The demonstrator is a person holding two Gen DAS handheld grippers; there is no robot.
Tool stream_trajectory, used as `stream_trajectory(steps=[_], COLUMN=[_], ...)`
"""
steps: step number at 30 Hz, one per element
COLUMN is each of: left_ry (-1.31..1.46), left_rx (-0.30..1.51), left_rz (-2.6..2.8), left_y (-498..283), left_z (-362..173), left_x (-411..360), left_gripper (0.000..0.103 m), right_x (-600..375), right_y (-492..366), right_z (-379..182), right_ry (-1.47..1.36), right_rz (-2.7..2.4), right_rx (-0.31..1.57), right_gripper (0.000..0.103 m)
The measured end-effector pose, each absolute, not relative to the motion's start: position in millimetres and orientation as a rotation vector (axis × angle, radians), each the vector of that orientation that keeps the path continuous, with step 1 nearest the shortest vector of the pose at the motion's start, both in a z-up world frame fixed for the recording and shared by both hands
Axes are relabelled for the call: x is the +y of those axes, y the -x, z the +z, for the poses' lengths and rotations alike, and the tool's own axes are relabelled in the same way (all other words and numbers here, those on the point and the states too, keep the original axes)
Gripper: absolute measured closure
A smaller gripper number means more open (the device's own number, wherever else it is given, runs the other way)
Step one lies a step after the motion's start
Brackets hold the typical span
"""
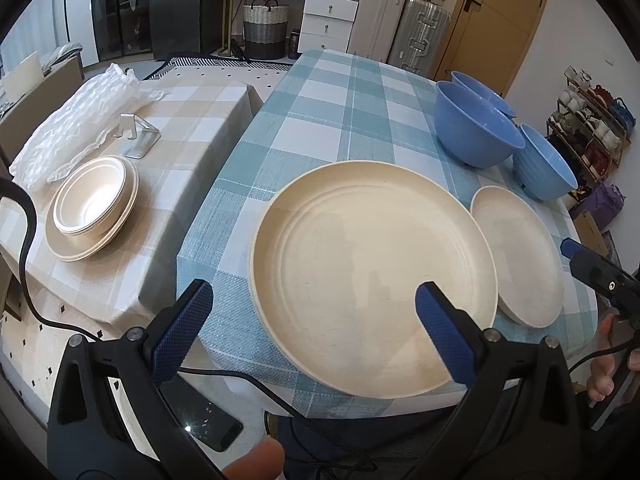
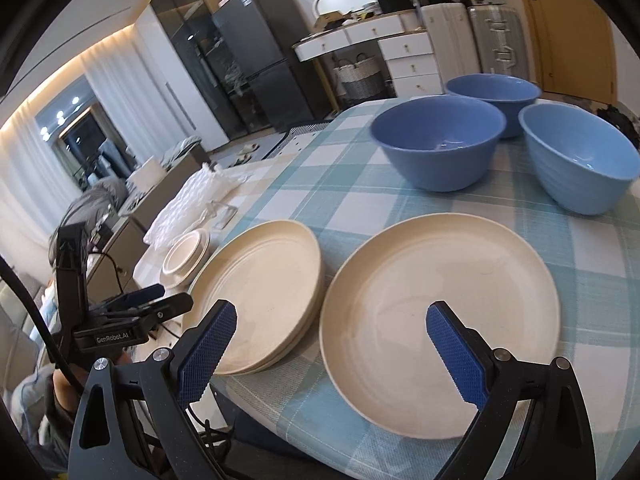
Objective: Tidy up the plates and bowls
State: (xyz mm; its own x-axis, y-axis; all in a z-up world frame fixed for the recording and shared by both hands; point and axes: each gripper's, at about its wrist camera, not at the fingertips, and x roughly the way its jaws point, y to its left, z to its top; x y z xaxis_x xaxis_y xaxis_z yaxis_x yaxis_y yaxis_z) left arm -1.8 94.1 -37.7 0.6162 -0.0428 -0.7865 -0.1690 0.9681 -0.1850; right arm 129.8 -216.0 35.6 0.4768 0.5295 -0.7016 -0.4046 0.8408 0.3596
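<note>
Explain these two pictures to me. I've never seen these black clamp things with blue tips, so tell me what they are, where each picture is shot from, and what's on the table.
The clamps are handheld grippers, one in each of a person's hands. Each carries a camera looking out along its two blue fingers. One picture looks out from the left gripper, the other from the right gripper. Both are open and hold nothing.

On the blue checked table lie a stack of large cream plates, a single cream plate beside it, and three blue bowls. A beige table to the left holds more stacked cream dishes.
</note>
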Motion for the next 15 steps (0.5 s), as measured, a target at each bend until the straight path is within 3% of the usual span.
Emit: stream_trajectory(steps=[15], left_ry=[0.276], left_rx=[0.954], left_rz=[0.097], left_y=[-14], left_z=[-68], left_x=[109], left_gripper=[0.006], right_x=[-142], right_y=[-176], right_z=[24], right_ry=[0.086], right_rz=[0.712], right_rx=[0.988], right_gripper=[0.008])
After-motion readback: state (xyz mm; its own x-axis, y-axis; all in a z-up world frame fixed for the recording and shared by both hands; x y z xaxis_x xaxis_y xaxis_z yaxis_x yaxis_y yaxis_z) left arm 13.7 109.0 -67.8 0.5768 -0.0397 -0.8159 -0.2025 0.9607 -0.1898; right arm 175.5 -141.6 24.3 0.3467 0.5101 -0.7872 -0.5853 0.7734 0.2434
